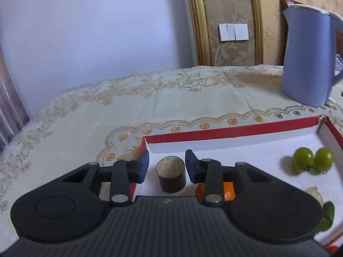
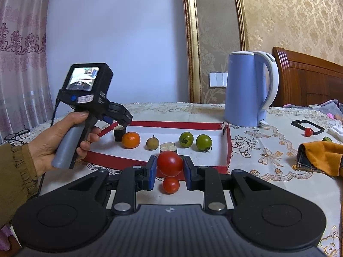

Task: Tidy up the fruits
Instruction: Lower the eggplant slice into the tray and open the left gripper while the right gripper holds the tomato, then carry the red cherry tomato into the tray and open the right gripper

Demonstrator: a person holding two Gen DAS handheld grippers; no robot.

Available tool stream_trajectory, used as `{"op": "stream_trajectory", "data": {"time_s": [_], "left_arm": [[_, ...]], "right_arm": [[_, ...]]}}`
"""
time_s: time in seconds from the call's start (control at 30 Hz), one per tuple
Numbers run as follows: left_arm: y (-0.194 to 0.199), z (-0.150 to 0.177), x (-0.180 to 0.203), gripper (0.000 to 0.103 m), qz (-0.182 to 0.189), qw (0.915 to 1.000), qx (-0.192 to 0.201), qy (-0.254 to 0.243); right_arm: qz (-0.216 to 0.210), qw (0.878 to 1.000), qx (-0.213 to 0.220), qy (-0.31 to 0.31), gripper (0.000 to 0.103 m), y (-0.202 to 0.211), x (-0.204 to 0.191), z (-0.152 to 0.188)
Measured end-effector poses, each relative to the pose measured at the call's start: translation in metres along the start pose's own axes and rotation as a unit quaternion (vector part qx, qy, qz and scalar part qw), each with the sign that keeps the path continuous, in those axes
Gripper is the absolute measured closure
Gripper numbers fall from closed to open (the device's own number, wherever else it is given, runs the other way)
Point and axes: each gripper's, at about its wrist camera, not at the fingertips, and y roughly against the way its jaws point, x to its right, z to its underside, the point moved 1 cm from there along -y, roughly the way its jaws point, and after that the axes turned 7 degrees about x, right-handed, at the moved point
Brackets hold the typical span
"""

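Room: bedroom-like, pale wall, gold-framed wallpaper panel, curtain at left; tabletop (image 2: 268, 160) w/ embroidered cream cloth.
Tray: red-edged box (image 2: 229, 150) w/ white floor, mid-tabletop; blue kettle (image 2: 246, 90) just behind its far right corner.
In tray: orange (image 2: 131, 140), brownish round fruit (image 2: 152, 143), two green tomatoes (image 2: 186, 139) + (image 2: 203, 142) side by side, two dark cut cylinders w/ pale tops, one at far left (image 2: 119, 133), one near front (image 2: 168, 147).
Right gripper (image 2: 169, 171): fingers pinching the big red tomato (image 2: 170, 163), pads on both flanks, held above the near rim of the box. Small red tomato (image 2: 170, 185) lies on the cloth below, outside the box.
Left gripper (image 1: 167, 167): spread wide, pads either side of the left cylinder (image 1: 170, 174) w/o touching; held by left hand (image 2: 53, 141).
Strays: another small red tomato (image 2: 308, 132) by a black frame far right, well apart from the box; orange cloth (image 2: 321, 156) near it.
Step (my read): carry the red tomato over the rim, set it in a free spot.
How to do well: keep squeeze light, skin prob soft; clear the rim before lowering; aim for bare floor right of the front cylinder, near the green pair, so kinds group; lower till it rests, then release slowly so it doesn't roll.
Risk: nudging the front cylinder, which sits right behind the tomato.
Left side: close evenly on the cylinder's flanks, else it may tip.
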Motion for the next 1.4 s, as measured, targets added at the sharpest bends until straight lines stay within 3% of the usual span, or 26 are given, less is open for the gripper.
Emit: {"op": "stream_trajectory", "data": {"time_s": [0.13,0.33,0.57,0.9,1.4], "left_arm": [[0.036,0.004,-0.003,0.035,-0.002,0.9990,0.044,-0.002],[0.090,0.017,-0.015,0.020,-0.015,0.9976,0.065,0.018],[0.137,0.051,-0.019,0.013,-0.032,0.9954,0.085,0.031],[0.140,0.074,-0.009,0.012,-0.032,0.9960,0.081,0.019],[0.131,0.092,0.001,0.011,-0.020,0.9962,0.081,0.025]], "right_arm": [[-0.001,1.000,0.003,0.000,0.077,-0.003,-0.001,-0.001],[-0.001,1.000,0.005,0.002,0.077,-0.006,-0.003,-0.001],[0.012,1.000,0.014,0.007,0.077,-0.009,0.003,-0.012],[0.024,0.996,0.078,0.033,0.077,0.003,0.005,-0.057],[0.014,1.000,0.027,0.005,0.077,-0.051,0.015,-0.031]]}}
